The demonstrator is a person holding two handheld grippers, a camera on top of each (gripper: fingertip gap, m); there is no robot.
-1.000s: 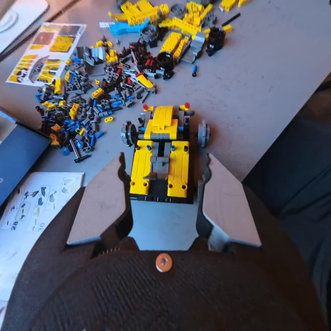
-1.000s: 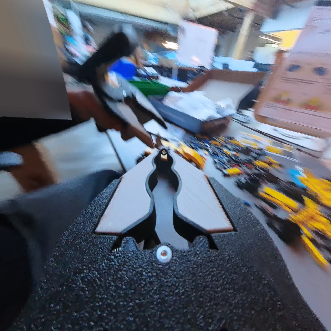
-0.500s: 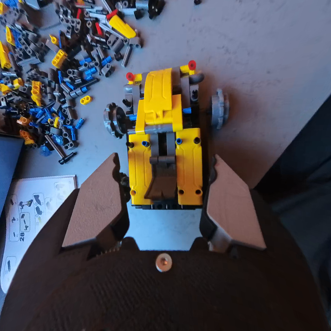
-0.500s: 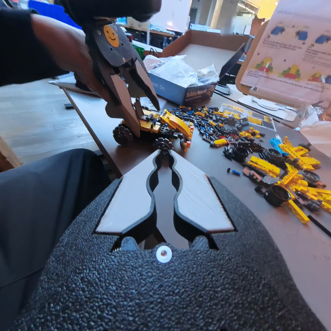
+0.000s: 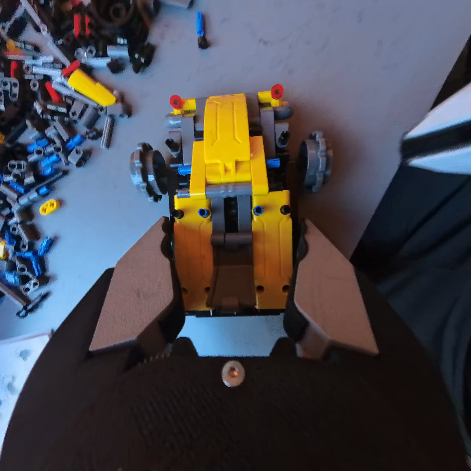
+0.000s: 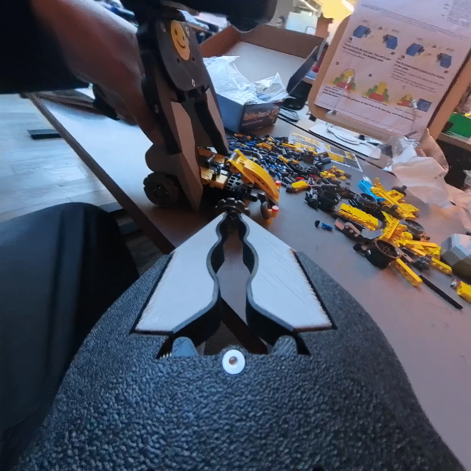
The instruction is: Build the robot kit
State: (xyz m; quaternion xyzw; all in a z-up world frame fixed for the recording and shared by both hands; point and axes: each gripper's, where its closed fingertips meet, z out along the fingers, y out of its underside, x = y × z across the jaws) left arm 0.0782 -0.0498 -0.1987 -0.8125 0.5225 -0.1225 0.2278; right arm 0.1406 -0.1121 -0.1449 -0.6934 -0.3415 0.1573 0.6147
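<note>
A yellow and black brick-built car [image 5: 229, 204] stands on the grey table [image 5: 344, 63] near its edge. My left gripper [image 5: 234, 224] is open, with its jaws down on either side of the car's rear half, close against the yellow side panels. The right wrist view shows it from the side [image 6: 204, 178], its fingers [image 6: 188, 163] reaching down over the car [image 6: 244, 173]. My right gripper [image 6: 232, 216] is shut on a small black piece at its tips, right in front of the car's bare wheel hub [image 6: 232, 204]. That hub shows grey in the left wrist view [image 5: 316, 160].
Loose yellow, black, blue and grey pieces [image 5: 38, 153] lie left of the car and spread across the table [image 6: 369, 204]. A blue box with plastic bags [image 6: 249, 102], an upright instruction board [image 6: 395, 56] and a printed sheet [image 5: 15, 369] are around. The table edge [image 6: 142, 204] runs beside a person's dark trouser leg [image 6: 51, 280].
My left gripper has come down and forward until its jaws stand astride the car's rear. My right gripper has swung toward the table and closed in on the car's wheel hub.
</note>
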